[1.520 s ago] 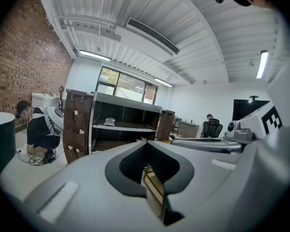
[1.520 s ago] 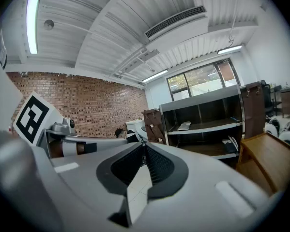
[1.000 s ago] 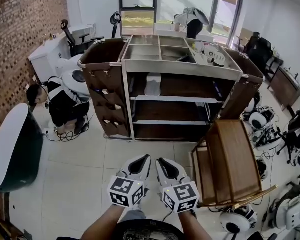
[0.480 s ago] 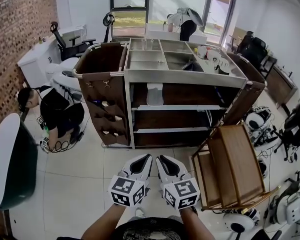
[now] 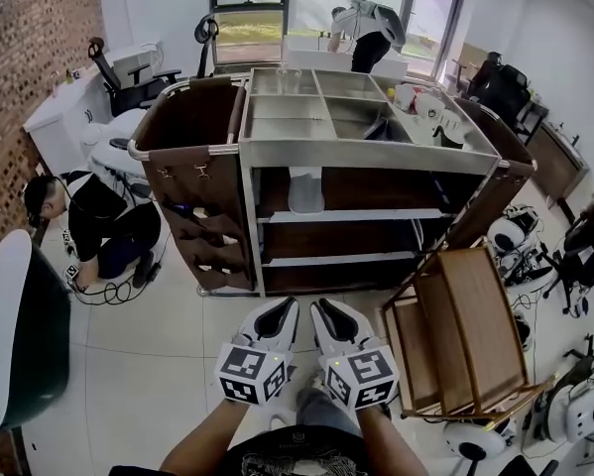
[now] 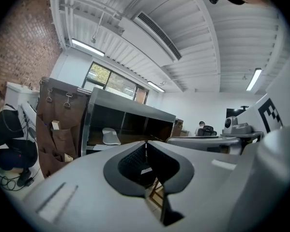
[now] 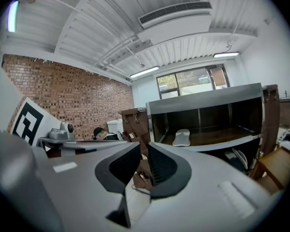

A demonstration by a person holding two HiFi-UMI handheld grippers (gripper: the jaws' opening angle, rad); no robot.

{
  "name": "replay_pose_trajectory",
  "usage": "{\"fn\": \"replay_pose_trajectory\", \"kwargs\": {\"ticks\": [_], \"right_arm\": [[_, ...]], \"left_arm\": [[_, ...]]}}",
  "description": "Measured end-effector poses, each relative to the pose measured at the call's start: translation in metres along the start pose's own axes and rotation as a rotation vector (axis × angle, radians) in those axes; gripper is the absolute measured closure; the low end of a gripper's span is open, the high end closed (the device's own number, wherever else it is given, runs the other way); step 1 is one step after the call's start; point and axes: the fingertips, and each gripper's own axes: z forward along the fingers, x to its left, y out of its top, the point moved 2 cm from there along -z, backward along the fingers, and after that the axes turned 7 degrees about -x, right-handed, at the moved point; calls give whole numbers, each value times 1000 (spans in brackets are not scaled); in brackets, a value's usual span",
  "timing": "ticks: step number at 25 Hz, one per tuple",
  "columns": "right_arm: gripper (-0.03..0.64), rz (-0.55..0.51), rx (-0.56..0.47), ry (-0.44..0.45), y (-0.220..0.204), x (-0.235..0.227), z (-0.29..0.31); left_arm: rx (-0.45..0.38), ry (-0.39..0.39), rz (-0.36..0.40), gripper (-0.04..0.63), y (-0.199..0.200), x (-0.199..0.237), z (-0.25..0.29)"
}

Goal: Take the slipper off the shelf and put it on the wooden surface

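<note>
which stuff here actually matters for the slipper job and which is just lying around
For the job:
- white slipper on the upper shelf
- steel shelf cart with brown side bags
- brown wooden stand, right of the cart

Just lying about:
- black office chair
- white items in the cart's top tray
- dark green table with white top

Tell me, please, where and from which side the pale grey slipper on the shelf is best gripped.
Probably take the pale grey slipper by its near end, coming level through the open front of the metal cart: it lies flat, end-on, on the upper shelf.
</note>
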Motion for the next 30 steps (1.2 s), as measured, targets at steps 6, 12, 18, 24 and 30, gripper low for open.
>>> {"fn": "replay_pose_trajectory", "kwargs": {"ticks": [6,12,18,24,30], "right_arm": [[593,2,-10,14,0,-33,50],[589,2,4,35,4,-74,106],[589,13,35,36,1,-118,158],[570,-6,69,27,-11,-157,205],[533,2,116,14,-30,-185,249]], "left_arm": [[11,14,29,589,2,24,46],[14,61,29,589,4,52,98],[47,100,15,589,-1,82,141],[40,139,8,589,-4,107,183],[35,168,10,589,-6,121,215]]}}
